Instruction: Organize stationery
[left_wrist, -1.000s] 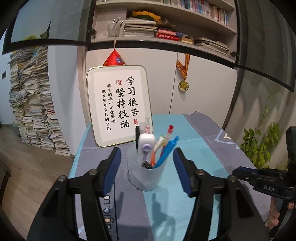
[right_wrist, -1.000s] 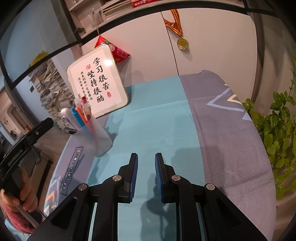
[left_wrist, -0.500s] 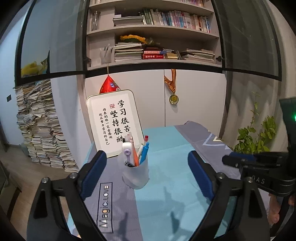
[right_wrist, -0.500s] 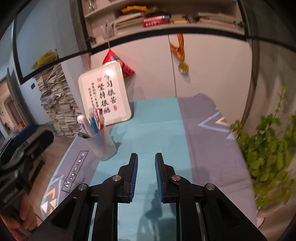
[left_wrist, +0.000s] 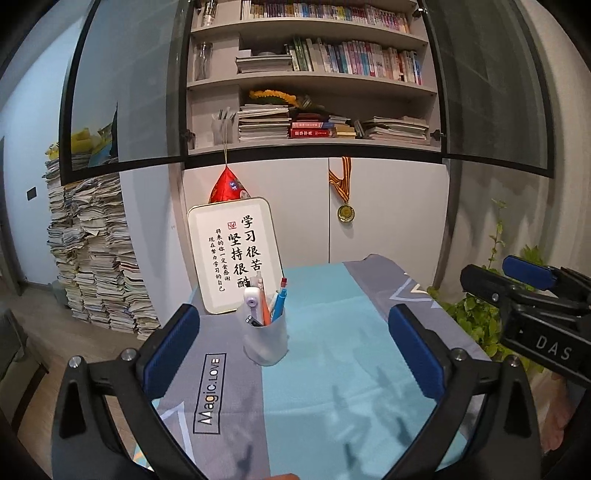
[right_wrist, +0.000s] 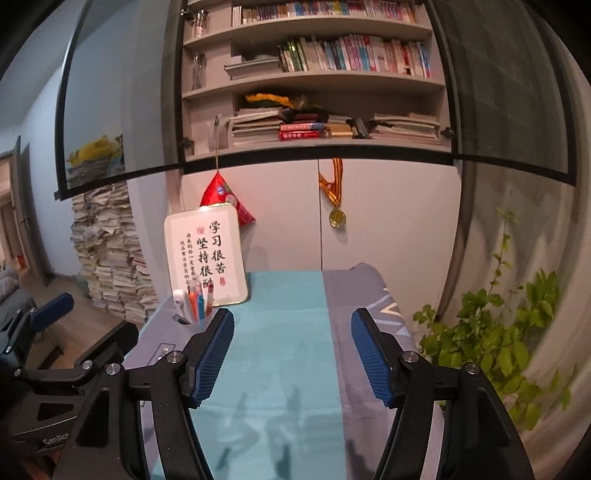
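Observation:
A translucent white pen cup (left_wrist: 266, 341) stands on the table mat, holding several pens and a white correction tape. It also shows in the right wrist view (right_wrist: 192, 312), partly hidden behind my right gripper's left finger. My left gripper (left_wrist: 293, 349) is wide open and empty, held back from the cup and above the mat. My right gripper (right_wrist: 291, 356) is open and empty, to the right of the cup over the teal strip. The right gripper's body shows at the right edge of the left wrist view (left_wrist: 532, 295).
A framed calligraphy sign (left_wrist: 236, 254) leans against the cabinet behind the cup. The grey and teal mat (left_wrist: 332, 369) covers the table. A potted plant (right_wrist: 491, 332) stands right of the table. Stacked papers (left_wrist: 96, 258) pile on the floor at left.
Both grippers have pulled back and up from the cup. The left jaws opened wider. The right gripper went from shut to open.

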